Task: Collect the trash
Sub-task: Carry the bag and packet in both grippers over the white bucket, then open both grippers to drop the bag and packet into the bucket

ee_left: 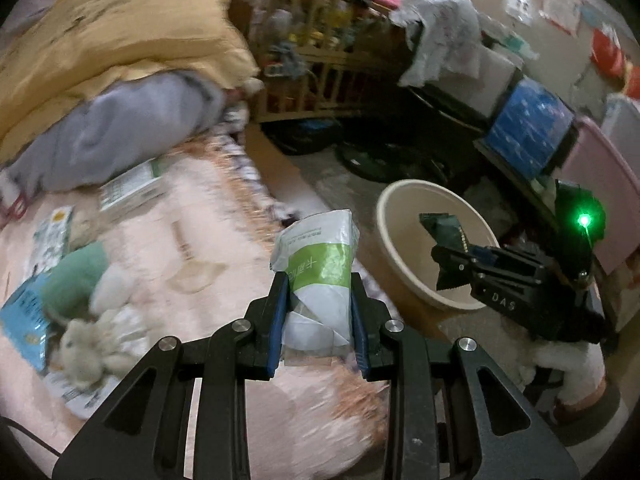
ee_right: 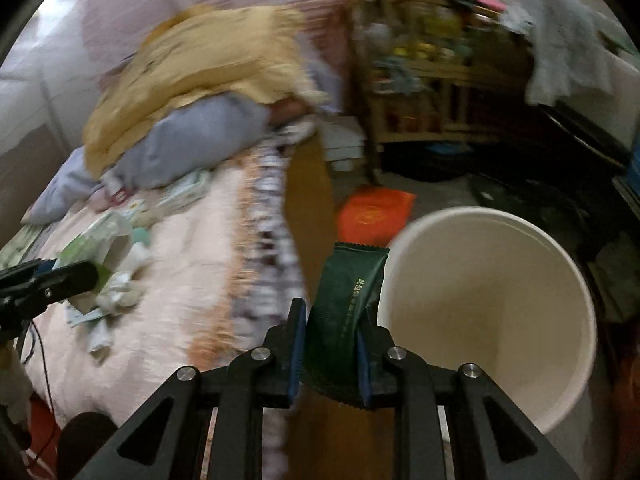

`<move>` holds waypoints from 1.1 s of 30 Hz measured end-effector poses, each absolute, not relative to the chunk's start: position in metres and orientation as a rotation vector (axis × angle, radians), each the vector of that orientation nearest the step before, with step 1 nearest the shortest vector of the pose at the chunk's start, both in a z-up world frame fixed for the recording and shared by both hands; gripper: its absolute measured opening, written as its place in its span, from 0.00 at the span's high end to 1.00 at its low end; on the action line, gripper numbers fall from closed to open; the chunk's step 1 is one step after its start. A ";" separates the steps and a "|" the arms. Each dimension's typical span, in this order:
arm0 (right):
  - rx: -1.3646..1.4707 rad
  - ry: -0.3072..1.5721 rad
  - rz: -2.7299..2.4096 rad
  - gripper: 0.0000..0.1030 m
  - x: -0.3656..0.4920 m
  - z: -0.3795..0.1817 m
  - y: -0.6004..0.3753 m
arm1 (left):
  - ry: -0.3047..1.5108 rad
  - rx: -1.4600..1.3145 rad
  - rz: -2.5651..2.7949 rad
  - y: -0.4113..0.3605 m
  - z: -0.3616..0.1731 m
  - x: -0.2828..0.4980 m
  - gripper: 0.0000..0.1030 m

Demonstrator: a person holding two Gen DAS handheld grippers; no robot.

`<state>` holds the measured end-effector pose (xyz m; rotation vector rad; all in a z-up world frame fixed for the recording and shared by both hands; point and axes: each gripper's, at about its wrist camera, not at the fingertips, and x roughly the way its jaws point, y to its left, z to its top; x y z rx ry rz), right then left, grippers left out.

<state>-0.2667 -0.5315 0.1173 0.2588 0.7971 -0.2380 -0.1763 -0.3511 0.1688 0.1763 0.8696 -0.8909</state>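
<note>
Left wrist view: left gripper point(ee_left: 319, 312) pinching a white-and-green plastic packet point(ee_left: 320, 264) between its blue-padded fingers point(ee_left: 277, 320), packet standing upright above the edge of the pink bedspread point(ee_left: 192, 240). Lying on the bedspread to the left: a green-and-white carton point(ee_left: 132, 188), a blue packet point(ee_left: 24, 316), a pale plush toy point(ee_left: 92, 340) and a green soft item point(ee_left: 74, 276). Piled at the head of the bed: a yellow quilt point(ee_left: 112, 28) over a grey-lavender pillow point(ee_left: 120, 128).

To the right of the packet, beige round bin point(ee_left: 400, 216) standing on the floor beside the bed, its mouth tilted toward the camera. Right gripper point(ee_left: 436, 248) reaching over the bin's opening, clamping a dark green wrapper point(ee_left: 444, 228); green indicator light point(ee_left: 585, 221) glowing on its body.

Right wrist view: right gripper point(ee_right: 332, 344) pressing the dark green wrapper point(ee_right: 348, 292) between its fingers point(ee_right: 298, 344), wrapper overlapping the left rim of the bin point(ee_right: 520, 232) in the frame. Orange-red flat item point(ee_right: 374, 210) lying on the floor behind the bin. Left gripper point(ee_right: 52, 280) entering from the left edge over the bedspread point(ee_right: 192, 264), gripping the white-and-green packet point(ee_right: 96, 248). Wooden crib point(ee_right: 424, 80) standing in the background, blurred.
</note>
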 end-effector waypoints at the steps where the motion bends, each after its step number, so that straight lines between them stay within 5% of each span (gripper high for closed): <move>1: 0.265 0.797 -0.250 0.80 -0.271 0.116 -0.538 | 0.874 0.186 -0.903 -0.361 0.168 -0.179 0.75; 18: 0.383 0.822 -0.403 0.80 -0.307 0.079 -0.628 | 0.962 0.180 -1.099 -0.499 0.149 -0.192 0.73; 22: 0.423 0.824 -0.426 0.54 -0.308 0.074 -0.635 | 0.986 0.133 -1.134 -0.513 0.140 -0.188 0.56; 24: 0.420 0.818 -0.440 0.53 -0.309 0.074 -0.636 | 0.993 0.111 -1.140 -0.511 0.139 -0.187 0.50; 33: 0.407 0.805 -0.414 0.52 -0.307 0.079 -0.622 | 0.945 0.136 -1.015 -0.469 0.147 -0.179 0.49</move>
